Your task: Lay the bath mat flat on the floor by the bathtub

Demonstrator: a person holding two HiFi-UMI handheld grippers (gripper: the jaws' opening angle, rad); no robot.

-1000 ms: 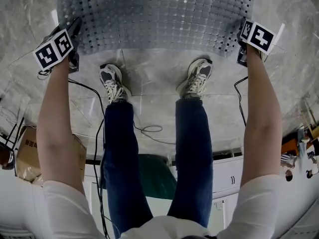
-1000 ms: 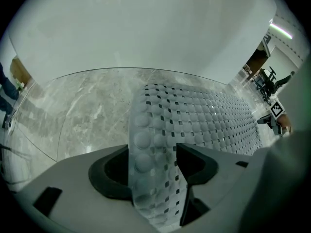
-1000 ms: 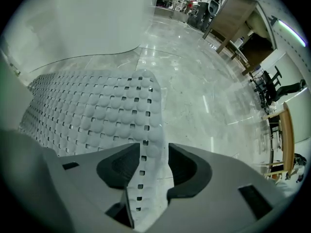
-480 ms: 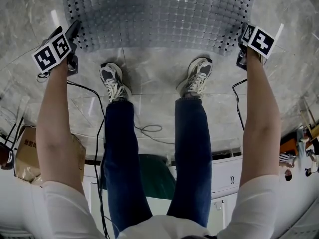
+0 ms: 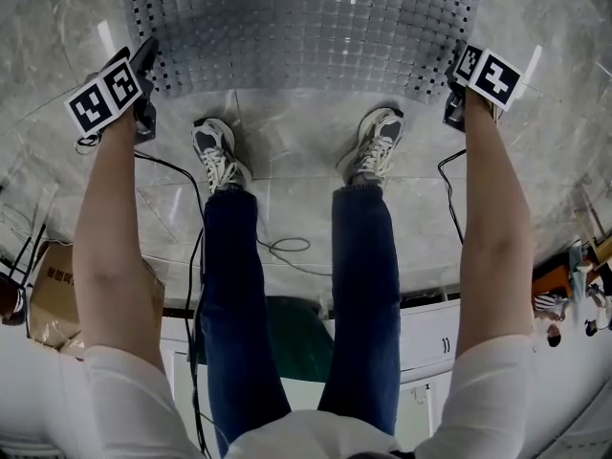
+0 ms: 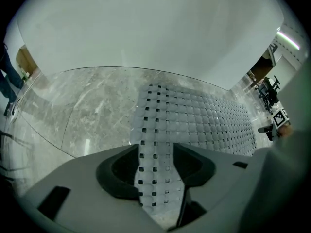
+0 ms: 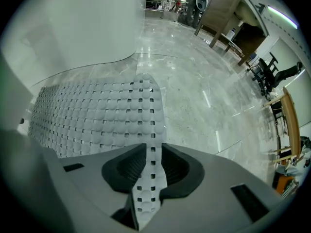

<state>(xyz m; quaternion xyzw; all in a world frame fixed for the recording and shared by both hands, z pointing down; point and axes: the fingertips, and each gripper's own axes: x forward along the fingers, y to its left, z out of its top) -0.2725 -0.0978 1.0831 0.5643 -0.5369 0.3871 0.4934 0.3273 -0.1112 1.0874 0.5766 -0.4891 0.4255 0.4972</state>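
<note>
Underfoot, a perforated grey bath mat (image 5: 306,27) lies spread on the marble floor (image 5: 287,161) beside the white bathtub (image 6: 146,28), apparently just set down. The left gripper (image 6: 155,164) stands over its near-left corner, jaws wide, having just narrowed slightly, not pinching. The right gripper (image 7: 153,161) has jaws just closing halfway over the right edge, apparently not clamped.

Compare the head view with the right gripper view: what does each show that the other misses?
Head view only: the person's legs, shoes, a cable on the floor, a cardboard box. Right gripper view only: the right gripper, whose jaws have just been closing, with a corner of the bath mat between them; a white curved wall behind it; office chairs beyond. Both: the mat and the marble floor.
</note>
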